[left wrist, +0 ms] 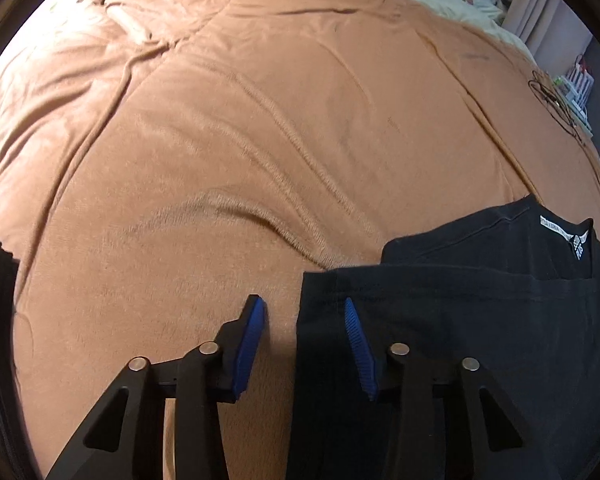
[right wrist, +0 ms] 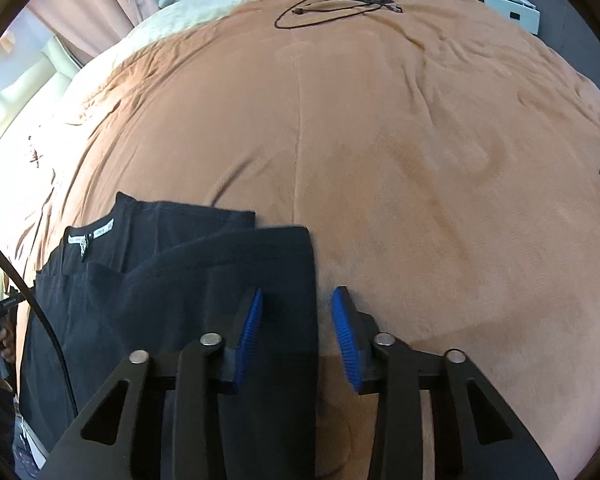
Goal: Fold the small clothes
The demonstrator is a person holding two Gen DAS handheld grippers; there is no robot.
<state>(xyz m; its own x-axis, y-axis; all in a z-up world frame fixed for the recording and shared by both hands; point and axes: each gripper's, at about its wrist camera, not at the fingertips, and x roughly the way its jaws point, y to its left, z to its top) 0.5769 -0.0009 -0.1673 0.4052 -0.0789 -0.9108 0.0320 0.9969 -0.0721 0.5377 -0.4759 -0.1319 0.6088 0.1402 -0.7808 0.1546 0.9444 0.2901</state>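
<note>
One black garment [left wrist: 480,320] lies between two grippers, left [left wrist: 305,308] and right [right wrist: 297,298], fingers spread.

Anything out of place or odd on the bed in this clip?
One thing: a tangle of black cables lies loose on the brown blanket, at its far end, well beyond the black garment being folded. The garment's top layer lies slightly askew over the layer below. Both grippers, left and right, are open.
</note>
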